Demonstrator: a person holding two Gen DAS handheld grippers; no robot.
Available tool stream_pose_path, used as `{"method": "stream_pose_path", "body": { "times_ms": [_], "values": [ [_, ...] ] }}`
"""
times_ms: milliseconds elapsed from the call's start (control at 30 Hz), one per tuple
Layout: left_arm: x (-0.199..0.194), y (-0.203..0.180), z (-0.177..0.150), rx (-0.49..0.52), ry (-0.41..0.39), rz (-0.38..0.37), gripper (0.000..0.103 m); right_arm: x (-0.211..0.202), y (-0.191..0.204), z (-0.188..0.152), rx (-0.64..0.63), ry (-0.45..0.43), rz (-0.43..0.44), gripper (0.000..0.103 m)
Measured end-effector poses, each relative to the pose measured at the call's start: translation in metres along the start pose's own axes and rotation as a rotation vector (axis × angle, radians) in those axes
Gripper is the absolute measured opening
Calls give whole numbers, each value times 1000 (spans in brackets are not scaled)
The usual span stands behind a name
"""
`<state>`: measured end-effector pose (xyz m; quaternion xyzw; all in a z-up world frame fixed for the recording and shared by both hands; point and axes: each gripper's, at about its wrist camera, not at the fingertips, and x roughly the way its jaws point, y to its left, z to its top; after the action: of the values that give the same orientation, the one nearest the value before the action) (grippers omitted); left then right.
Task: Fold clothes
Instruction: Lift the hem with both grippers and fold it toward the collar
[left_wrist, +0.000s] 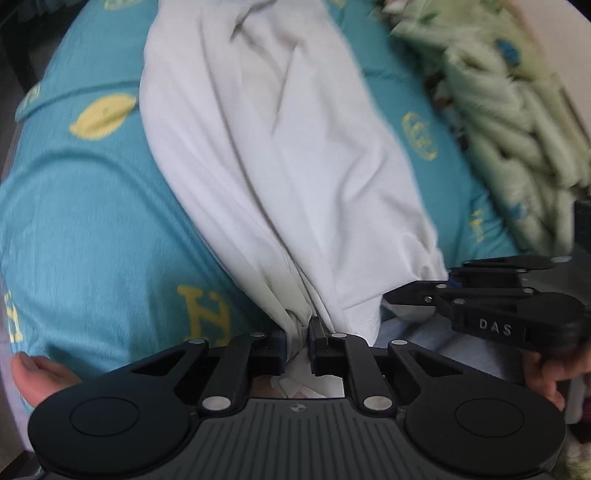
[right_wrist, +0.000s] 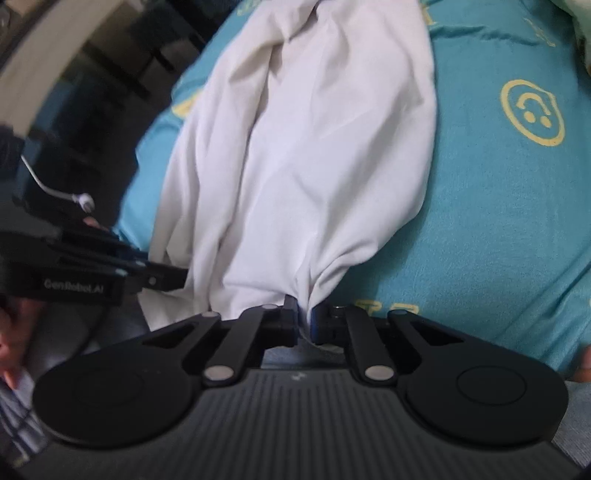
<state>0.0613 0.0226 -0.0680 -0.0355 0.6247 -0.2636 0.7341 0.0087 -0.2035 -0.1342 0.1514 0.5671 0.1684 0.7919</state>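
Both claws grip one edge of the white garment (left_wrist: 280, 155): the left claw (left_wrist: 297, 341) pinches bunched cloth, the right claw (right_wrist: 304, 319) likewise. It trails across the teal bedsheet (left_wrist: 92, 229).

Teal sheet (right_wrist: 498, 221) open right of white garment (right_wrist: 314, 147) — rumpled green quilt (left_wrist: 517, 129) crowds far edge.

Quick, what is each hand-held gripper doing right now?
Left hand-held gripper: closed on the white cloth.
Right hand-held gripper: closed on the same white cloth.
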Motion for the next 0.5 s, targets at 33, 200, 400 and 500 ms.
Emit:
{"method": "stream_pose_path", "body": {
  "times_ms": [33,200,400,500],
  "values": [
    [-12,0,1,-16,-33,-24,12,-10,-3,3,16,-29,25,9],
    [-88,-1,11,-83,-223,-119,11,-69,-1,23,41,-185,107,9],
    [-177,-37,12,-79,-410,-136,10,-147,26,46,-11,-357,154,9],
    [-188,-50,-28,-68,-425,-144,10,-175,35,35,-38,-413,157,9]
  ]
}}
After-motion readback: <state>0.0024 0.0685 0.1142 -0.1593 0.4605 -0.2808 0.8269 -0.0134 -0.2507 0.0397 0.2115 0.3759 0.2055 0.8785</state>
